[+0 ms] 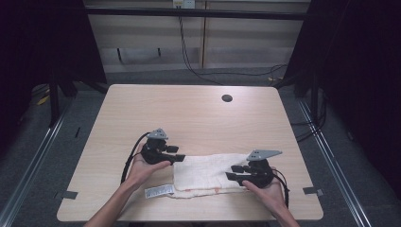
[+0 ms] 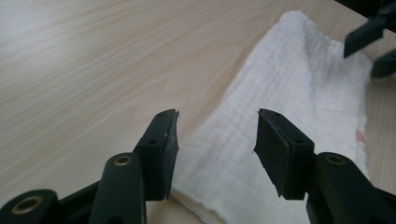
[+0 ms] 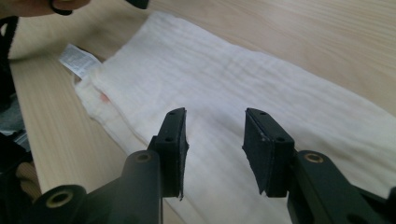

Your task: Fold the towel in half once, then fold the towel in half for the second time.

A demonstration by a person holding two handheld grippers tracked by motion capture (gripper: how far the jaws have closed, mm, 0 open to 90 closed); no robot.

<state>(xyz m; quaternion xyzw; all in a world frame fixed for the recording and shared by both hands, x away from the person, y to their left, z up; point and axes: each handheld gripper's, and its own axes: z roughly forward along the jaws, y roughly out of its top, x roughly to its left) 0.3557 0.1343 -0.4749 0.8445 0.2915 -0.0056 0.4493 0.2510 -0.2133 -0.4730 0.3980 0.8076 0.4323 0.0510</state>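
Fingers [image 2: 161, 154] of the left gripper [image 2: 215, 154] stand well apart with nothing between them, held low over the near-left end of a white cloth [image 2: 299, 107]; one finger is over bare wood, the other over the fabric. Those of the right gripper [image 3: 215, 151] are likewise parted and hold nothing, hanging over the middle of the same cloth, and whether they touch it cannot be told.

That cloth is a folded white towel lying flat as a long band along the near part of the surface [image 1: 189, 113], running from the left gripper's fingers to under the right gripper in the high view. It has a faint pink mark near its near edge, and a small white label [image 1: 158, 191] sticks out at its near-left corner onto the wood.

From above, the left gripper sits at the towel's left end, in the person's left hand [image 1: 142, 168], and the right gripper over its right end, in the right hand [image 1: 267, 189]. Each carries a grey three-cornered plate and a trailing black cable.

Beyond them the light wooden surface has a round dark hole [image 1: 227, 98] near its far edge. Grey floor, metal rails and dark curtains surround it, with loose cables by a pale wall panel behind
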